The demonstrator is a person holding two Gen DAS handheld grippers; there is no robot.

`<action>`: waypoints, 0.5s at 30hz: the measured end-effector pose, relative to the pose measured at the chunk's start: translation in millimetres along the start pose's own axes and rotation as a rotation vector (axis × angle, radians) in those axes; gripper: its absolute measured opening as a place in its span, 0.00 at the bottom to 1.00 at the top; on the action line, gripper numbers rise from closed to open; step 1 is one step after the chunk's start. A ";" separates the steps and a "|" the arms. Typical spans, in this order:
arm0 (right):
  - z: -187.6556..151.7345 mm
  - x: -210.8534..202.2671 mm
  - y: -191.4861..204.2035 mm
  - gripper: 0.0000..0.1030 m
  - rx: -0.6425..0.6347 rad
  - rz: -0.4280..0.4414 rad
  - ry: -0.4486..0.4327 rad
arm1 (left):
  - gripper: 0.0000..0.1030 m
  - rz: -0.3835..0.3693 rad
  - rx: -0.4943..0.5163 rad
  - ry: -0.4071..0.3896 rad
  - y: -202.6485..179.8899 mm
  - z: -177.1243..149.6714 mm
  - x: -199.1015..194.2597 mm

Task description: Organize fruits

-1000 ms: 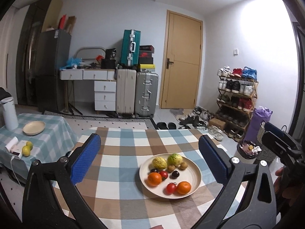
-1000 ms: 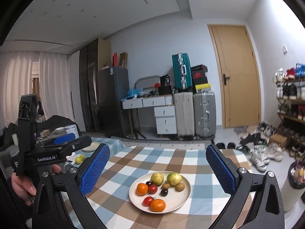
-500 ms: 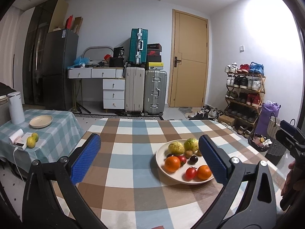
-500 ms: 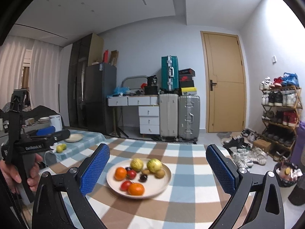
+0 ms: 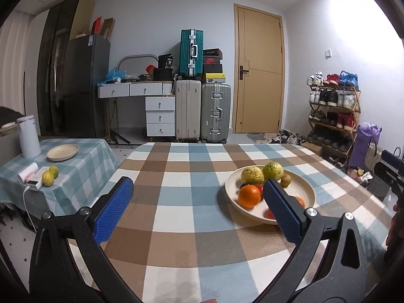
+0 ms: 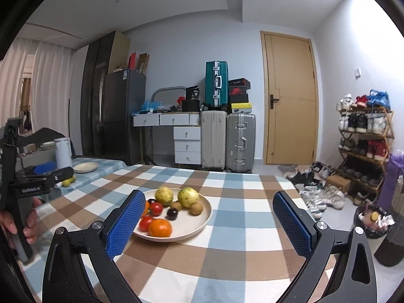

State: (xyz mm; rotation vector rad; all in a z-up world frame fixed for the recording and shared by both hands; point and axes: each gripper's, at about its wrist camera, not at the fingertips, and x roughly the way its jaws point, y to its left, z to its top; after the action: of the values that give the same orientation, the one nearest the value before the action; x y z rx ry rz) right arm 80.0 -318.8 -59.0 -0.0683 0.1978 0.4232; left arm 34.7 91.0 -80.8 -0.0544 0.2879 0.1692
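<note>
A cream plate (image 6: 202, 217) heaped with fruit sits on the checked surface (image 6: 227, 252), holding two yellow-green guavas (image 6: 188, 197), two oranges (image 6: 159, 227), tomatoes (image 6: 156, 208), small brown kiwis (image 6: 196, 208) and a dark plum (image 6: 172, 213). Over the past second both cameras have dropped from a high overview to near plate level and moved closer, so the fruit now looms larger in each view. The right gripper (image 6: 212, 224) hovers above the surface with its blue-padded jaws spread wide and nothing between them, the plate lying just ahead of its left pad. The left gripper (image 5: 199, 212) is likewise released and empty, its right pad now overlapping the near rim of the plate in its own view, where the fruit is slightly blurred. No fruit has yet been touched; the approach suggests the first pick is about to begin. To the left, a lower side table (image 5: 83, 161) in a green check cloth carries an empty plate (image 5: 63, 152), two small citrus fruits (image 5: 48, 178) and a white flask (image 5: 28, 136), a likely destination for sorted fruit. Suitcases (image 5: 202, 111), a door (image 5: 260, 75) and a shoe rack (image 5: 333, 111) fill the background.
</note>
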 end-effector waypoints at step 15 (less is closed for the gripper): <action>-10.4 22.3 0.3 1.00 0.010 0.038 0.127 | 0.99 0.012 0.020 0.032 -2.0 -10.3 15.4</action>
State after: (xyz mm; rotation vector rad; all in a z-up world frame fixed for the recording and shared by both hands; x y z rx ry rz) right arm 97.9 -310.7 -73.7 -0.0820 0.3261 0.4560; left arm 46.7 90.7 -95.0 -0.0360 0.3219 0.1776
